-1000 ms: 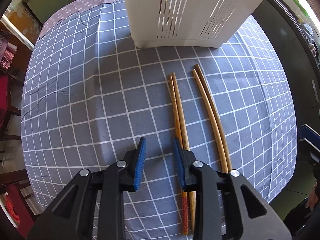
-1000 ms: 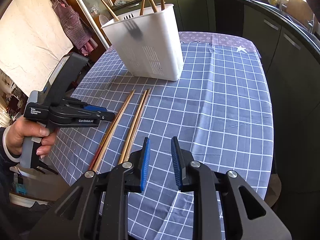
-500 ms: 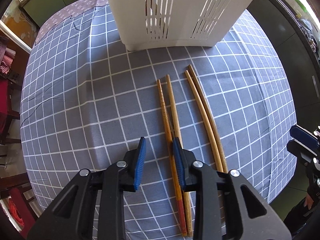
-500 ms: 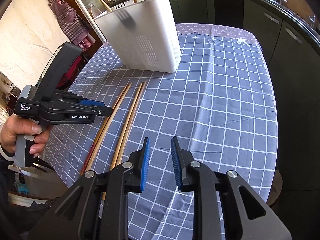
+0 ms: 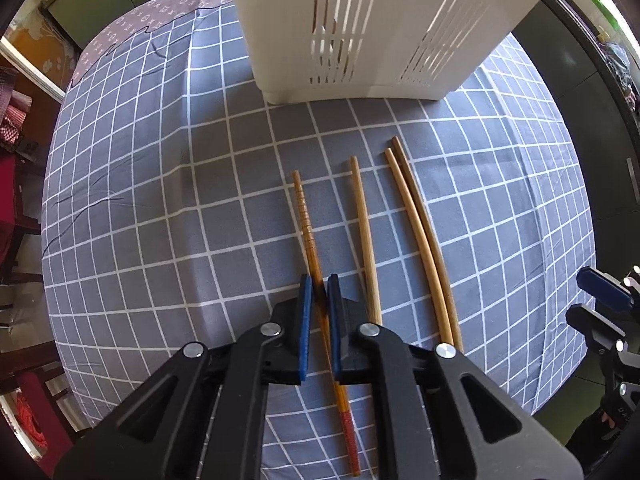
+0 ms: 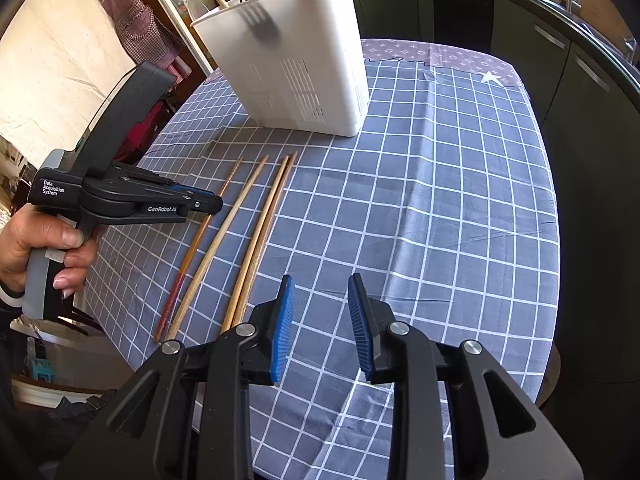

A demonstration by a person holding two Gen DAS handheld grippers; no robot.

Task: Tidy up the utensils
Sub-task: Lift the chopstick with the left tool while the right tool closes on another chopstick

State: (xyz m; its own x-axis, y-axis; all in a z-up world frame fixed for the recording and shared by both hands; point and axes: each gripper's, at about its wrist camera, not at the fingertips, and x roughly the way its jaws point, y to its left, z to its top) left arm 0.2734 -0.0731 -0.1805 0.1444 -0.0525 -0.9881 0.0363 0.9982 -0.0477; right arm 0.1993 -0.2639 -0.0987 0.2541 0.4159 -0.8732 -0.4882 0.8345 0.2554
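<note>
Checked cloth (image 5: 160, 200) under red-tipped, ridged chopstick (image 5: 306, 224).

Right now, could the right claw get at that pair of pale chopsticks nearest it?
Probably yes: the right claw is open, and the pale chopsticks lie uncovered just to its left on the tablecloth.

Four chopsticks (image 5: 364, 232) are laid side by side on the tablecloth (image 5: 160, 200) before the holder (image 5: 372, 32); more chopsticks, prob. three or four, are stood in it.
</note>
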